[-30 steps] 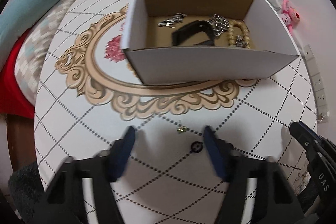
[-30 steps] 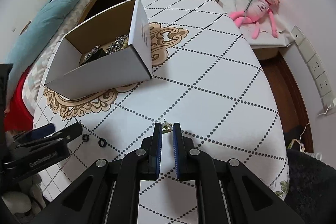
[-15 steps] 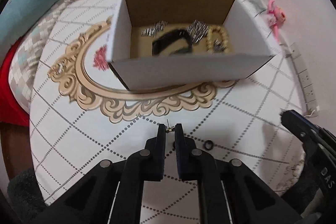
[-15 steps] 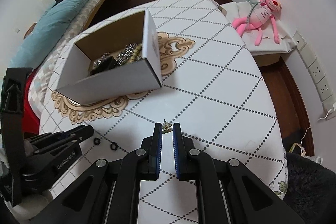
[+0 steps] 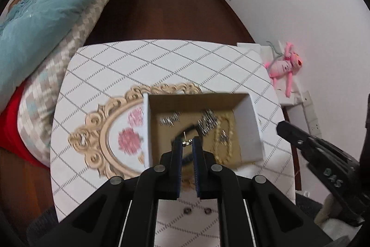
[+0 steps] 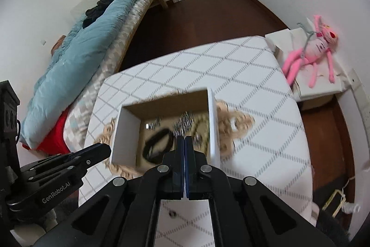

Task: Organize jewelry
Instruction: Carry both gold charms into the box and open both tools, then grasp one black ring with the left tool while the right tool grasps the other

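Observation:
My left gripper (image 5: 187, 142) is shut on a small gold earring (image 5: 186, 142) and holds it above the open white cardboard box (image 5: 251, 129). The box holds silver pieces (image 5: 209, 122), a black band (image 5: 185, 131) and a beaded gold chain (image 5: 223, 142). My right gripper (image 6: 184, 139) is shut, its pads pressed together above the same box (image 6: 214, 124); whether it still holds its earring I cannot tell. Two small black rings (image 5: 197, 210) lie on the table behind the left gripper.
The box stands on a white table (image 5: 161, 61) with a dotted diamond pattern and a gold ornamental print (image 5: 101, 131). A bed with a teal duvet (image 5: 46, 6) is on the left. A pink plush toy (image 5: 284, 66) lies on a side stand to the right.
Both grippers rose from the table and moved forward over the box. The left one carries its earring. The right one's jaws closed fully; its earring no longer shows.

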`<state>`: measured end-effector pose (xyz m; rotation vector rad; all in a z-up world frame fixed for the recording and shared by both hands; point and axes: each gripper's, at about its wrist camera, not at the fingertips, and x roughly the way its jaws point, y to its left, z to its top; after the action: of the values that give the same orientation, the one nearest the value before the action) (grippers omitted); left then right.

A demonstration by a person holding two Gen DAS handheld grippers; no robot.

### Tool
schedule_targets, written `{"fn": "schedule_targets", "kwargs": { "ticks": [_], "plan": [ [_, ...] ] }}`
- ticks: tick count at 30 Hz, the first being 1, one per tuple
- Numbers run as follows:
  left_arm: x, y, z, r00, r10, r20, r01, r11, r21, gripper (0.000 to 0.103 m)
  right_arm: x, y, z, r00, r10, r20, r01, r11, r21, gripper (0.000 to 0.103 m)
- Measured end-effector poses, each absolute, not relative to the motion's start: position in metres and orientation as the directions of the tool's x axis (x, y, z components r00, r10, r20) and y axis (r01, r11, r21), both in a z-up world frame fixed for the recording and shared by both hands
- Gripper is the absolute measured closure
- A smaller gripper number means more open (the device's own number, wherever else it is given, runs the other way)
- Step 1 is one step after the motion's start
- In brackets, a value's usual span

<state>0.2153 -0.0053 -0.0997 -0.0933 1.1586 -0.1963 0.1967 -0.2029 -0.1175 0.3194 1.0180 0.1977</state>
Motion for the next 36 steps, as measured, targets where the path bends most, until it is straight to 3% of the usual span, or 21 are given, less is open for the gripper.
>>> {"fn": "schedule_targets", "kwargs": {
  "ticks": [9, 12, 13, 14, 16, 18, 19, 27, 36],
  "plan": [
    [0.236, -0.006, -0.122, 0.313, -0.199, -0.929, 0.085, 0.98, -0.181, 0.096, 0.209, -0.212, -0.123, 0.471, 0.353, -0.808, -0.003, 0.917, 0.399, 0.102],
    [0.236, -0.007, -0.126, 0.296, -0.188, -0.936, 0.064, 0.982, -0.177, 0.09, 0.195, -0.216, -0.134, 0.456, 0.347, -0.82, 0.016, 0.918, 0.397, 0.102],
    [0.235, -0.007, -0.126, 0.293, -0.171, -0.941, 0.056, 0.985, -0.161, 0.077, 0.188, -0.216, -0.139, 0.455, 0.324, -0.83, 0.025, 0.927, 0.375, 0.102],
    [0.232, -0.006, -0.126, 0.298, -0.146, -0.943, 0.05, 0.989, -0.137, 0.049, 0.182, -0.218, -0.142, 0.455, 0.309, -0.835, 0.031, 0.932, 0.362, 0.1],
    [0.224, -0.003, -0.123, 0.324, -0.118, -0.939, 0.04, 0.993, -0.112, 0.01, 0.168, -0.22, -0.15, 0.448, 0.313, -0.837, 0.043, 0.928, 0.37, 0.089],
    [0.214, 0.003, -0.123, 0.337, -0.1, -0.936, 0.022, 0.995, -0.098, 0.009, 0.156, -0.221, -0.157, 0.443, 0.304, -0.843, 0.047, 0.932, 0.36, 0.065],
    [0.206, 0.007, -0.122, 0.348, -0.079, -0.934, 0.011, 0.997, -0.08, 0.009, 0.149, -0.22, -0.16, 0.442, 0.299, -0.846, 0.044, 0.935, 0.353, 0.063],
    [0.136, 0.037, -0.153, 0.348, 0.088, -0.933, -0.033, 0.996, 0.082, 0.009, 0.106, -0.172, -0.204, 0.343, 0.332, -0.879, -0.073, 0.942, 0.327, 0.063],
    [0.101, 0.068, -0.21, 0.214, 0.128, -0.968, -0.104, 0.989, 0.108, 0.009, 0.099, -0.11, -0.24, 0.302, 0.254, -0.919, -0.194, 0.96, 0.201, 0.063]
  ]
}}
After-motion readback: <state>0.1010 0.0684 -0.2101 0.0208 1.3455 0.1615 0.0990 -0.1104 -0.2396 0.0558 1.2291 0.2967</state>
